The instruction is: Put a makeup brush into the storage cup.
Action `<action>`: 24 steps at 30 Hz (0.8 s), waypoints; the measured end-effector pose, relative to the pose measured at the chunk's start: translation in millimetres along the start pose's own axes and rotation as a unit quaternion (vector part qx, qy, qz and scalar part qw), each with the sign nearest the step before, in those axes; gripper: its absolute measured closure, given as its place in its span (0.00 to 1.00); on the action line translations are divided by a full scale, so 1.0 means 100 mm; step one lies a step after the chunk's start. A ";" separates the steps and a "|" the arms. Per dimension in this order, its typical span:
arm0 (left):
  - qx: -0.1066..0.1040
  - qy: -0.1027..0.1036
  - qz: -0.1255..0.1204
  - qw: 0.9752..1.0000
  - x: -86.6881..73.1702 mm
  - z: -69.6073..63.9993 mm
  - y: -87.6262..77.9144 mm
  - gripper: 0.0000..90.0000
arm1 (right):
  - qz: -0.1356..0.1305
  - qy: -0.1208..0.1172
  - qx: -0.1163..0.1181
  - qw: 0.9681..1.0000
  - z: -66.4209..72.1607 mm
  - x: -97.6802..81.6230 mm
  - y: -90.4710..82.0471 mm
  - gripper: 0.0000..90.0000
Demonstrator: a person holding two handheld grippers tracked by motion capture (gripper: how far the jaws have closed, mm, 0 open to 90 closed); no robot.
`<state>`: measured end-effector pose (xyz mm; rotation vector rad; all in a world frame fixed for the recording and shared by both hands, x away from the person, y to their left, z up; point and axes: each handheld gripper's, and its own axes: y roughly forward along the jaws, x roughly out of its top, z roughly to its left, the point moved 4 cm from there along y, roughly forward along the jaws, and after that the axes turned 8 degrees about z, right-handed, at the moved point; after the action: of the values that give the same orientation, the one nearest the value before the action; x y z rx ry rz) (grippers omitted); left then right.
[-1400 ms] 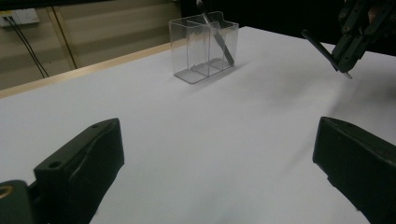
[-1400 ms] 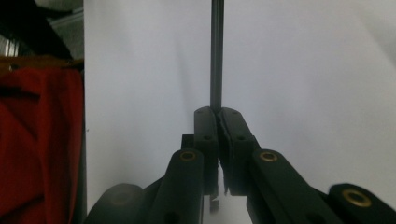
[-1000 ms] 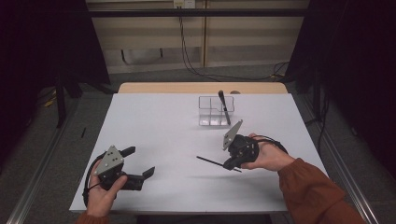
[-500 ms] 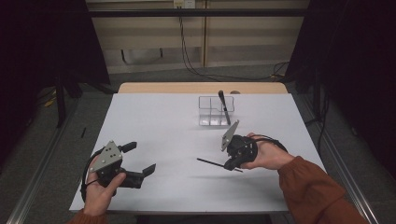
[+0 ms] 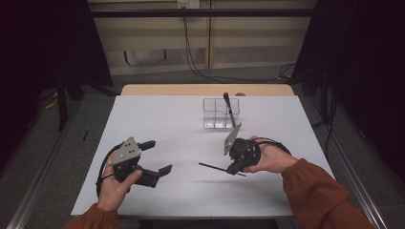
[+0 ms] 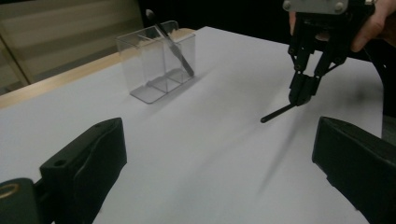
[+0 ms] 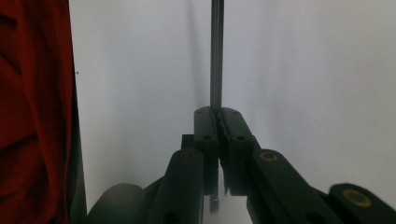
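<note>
Right gripper (image 5: 235,168): lower right of centre in the high view, jaws pressed together on a thin black rod (image 5: 216,168); in the right gripper view the rod (image 7: 216,56) runs straight up from between the closed jaws to the top edge.
Left gripper (image 5: 158,157): lower left of the high view, jaws spread wide with nothing between them; in the left gripper view its two black jaws sit at the bottom corners with bare table between.
Rod position: its free end points toward frame left, above the white table (image 5: 157,114); whether the tip touches the surface cannot be told.
Container (image 5: 218,113): clear, divided box, upper centre of the high view, well apart from both grippers.
Contents: one dark, slim utensil (image 5: 229,109) leaning in a right-hand compartment, rounded head sticking above the rim; the other compartments look bare.
Hard to make out: the number of compartments; the utensil's kind; the rod's far end, cut off in the right gripper view.
Cut off: red sleeve (image 7: 32,116) along the left edge there.
</note>
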<state>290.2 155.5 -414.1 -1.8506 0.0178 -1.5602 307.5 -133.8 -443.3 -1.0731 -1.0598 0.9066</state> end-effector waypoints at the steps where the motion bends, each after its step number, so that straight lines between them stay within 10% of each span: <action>1: -0.006 0.003 0.003 1.000 0.02 -0.02 0.02 0.04 | 0.003 0.001 0.001 1.000 0.00 0.00 0.00 0.96; 24: -0.076 0.067 0.101 0.990 0.31 -0.28 0.52 0.04 | 0.018 -0.013 0.008 1.000 0.01 0.04 0.01 0.96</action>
<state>295.3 89.4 -413.7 -1.7916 0.3839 -1.5723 307.8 -130.0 -443.4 -1.0732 -1.0561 0.9593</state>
